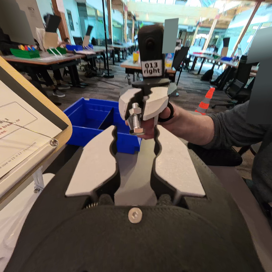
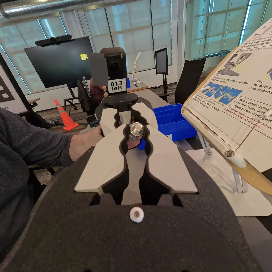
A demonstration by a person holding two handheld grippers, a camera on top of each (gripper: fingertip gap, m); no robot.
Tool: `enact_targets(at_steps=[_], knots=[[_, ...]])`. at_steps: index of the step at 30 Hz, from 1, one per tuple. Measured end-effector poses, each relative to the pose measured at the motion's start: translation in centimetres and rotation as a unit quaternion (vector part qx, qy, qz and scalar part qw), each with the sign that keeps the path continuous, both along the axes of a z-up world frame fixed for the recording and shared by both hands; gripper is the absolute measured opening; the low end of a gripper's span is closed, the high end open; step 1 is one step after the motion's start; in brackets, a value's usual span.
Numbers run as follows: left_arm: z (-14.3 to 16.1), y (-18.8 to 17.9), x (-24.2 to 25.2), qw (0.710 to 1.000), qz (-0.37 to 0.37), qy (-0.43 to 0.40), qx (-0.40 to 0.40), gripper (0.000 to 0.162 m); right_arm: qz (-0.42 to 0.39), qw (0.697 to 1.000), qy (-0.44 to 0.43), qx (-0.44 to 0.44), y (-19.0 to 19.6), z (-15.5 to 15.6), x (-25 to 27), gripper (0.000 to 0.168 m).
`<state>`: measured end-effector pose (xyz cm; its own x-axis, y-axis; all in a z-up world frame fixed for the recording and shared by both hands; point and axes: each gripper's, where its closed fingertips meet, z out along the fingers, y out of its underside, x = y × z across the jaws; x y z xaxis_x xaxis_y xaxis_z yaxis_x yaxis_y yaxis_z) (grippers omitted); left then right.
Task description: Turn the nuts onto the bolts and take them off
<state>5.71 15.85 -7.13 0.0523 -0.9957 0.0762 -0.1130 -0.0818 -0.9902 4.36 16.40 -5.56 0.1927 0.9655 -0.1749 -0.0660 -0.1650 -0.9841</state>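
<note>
In the left wrist view the bolt (image 1: 136, 117) sits at 12 o'clock between the far tongs (image 1: 142, 110), nut (image 1: 134, 110) on it, bin (image 1: 94, 122) behind at 10.

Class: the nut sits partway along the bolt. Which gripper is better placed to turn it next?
Left. Its gripper is open and empty just below the nut, while the right gripper is shut on the bolt.

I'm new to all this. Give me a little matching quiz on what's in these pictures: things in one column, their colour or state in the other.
Things:
1. left hand-held gripper
2. right hand-held gripper
3. bin
4. cone

Descriptions:
A. orange with grey bands
B. fingers apart, holding nothing
C. blue, with a divider inside
D. closed on the nut threaded on a bolt

Pairs: 1-B, 2-D, 3-C, 4-A
</note>
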Motion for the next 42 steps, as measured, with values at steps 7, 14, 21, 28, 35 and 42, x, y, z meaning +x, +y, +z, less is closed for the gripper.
enact_targets(at_steps=[7,14,21,28,35,42], knots=[[-2.6,-0.4,0.7,0.997,-0.009,0.08,0.009,0.032,-0.015,0.996,-0.078,0.03,-0.4,-1.2,-0.6,0.018],[-3.8,-0.5,1.0,0.994,-0.01,0.111,0.015,0.02,-0.037,0.986,-0.151,0.06,-0.4,-2.4,-0.9,0.018],[-4.5,-0.1,1.1,0.99,0.002,0.134,0.034,0.015,-0.053,0.981,-0.173,0.066,-0.4,-2.7,-1.1,0.018],[-4.5,0.7,1.0,0.988,0.035,0.138,0.063,0.015,-0.075,0.981,-0.17,0.062,0.2,-2.5,-0.7,0.032],[-3.9,1.0,1.3,0.986,0.06,0.122,0.093,0.015,-0.074,0.979,-0.181,0.054,0.2,-2.0,0.3,0.037],[-4.0,2.7,1.2,0.942,0.171,0.192,0.216,0.015,-0.072,0.978,-0.191,-0.037,0.3,-2.6,0.8,0.033]])
